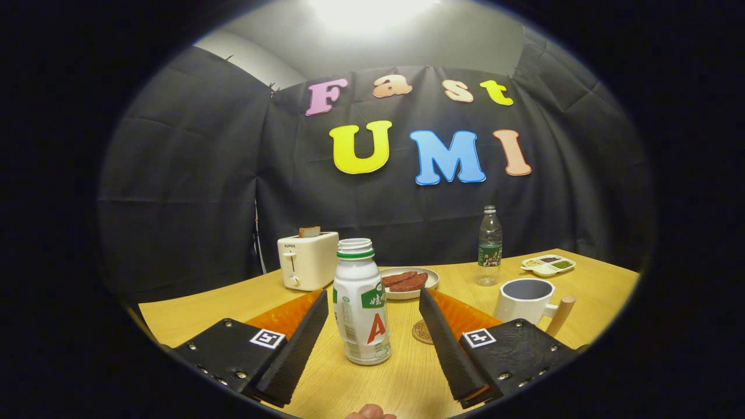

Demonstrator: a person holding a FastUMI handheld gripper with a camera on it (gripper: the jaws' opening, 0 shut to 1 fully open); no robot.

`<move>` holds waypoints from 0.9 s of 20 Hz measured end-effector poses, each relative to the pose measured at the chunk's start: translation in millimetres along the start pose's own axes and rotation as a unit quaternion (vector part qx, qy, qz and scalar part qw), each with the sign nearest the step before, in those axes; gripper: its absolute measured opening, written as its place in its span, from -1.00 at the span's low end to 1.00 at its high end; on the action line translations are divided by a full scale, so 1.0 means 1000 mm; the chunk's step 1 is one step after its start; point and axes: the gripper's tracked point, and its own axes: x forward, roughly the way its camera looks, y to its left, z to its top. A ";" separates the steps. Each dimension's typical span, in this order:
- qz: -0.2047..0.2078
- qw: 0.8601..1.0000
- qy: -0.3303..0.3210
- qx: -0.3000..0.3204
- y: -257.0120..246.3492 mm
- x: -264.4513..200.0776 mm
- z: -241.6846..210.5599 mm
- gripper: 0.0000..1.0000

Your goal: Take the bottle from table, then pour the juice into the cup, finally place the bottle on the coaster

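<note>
We find the bottle [361, 302] standing upright on the table [233, 302], its cap removed, and take it as our reference. The tool [372, 311] is spread wide, one finger on each side of the bottle, neither touching it. The coaster [422, 331] lies flat just right of the bottle, partly hidden by the right finger. The cup [527, 299], with a wooden handle, stands further right, beyond that finger. Behind the bottle we note a plate [410, 285] with reddish slices, a toaster [307, 260] behind and to the left, and a clear water bottle [489, 247] behind and to the right, with a divided dish [548, 265] beyond.
</note>
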 end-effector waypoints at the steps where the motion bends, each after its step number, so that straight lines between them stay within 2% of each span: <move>1: 0.009 1.000 0.004 -0.002 0.004 0.006 -0.003 0.91; 3: 0.027 1.000 0.009 0.004 0.011 0.020 -0.008 0.91; 6: 0.026 0.999 0.023 -0.005 0.012 0.038 -0.017 0.91; 11: -0.001 1.000 0.021 -0.020 0.007 0.057 -0.023 0.91; 12: 0.001 1.000 0.021 -0.019 0.010 0.054 -0.024 0.76; 13: 0.001 1.000 0.018 -0.019 0.012 0.059 -0.026 0.49; 18: -0.040 0.999 0.024 0.019 -0.003 0.055 -0.022 0.31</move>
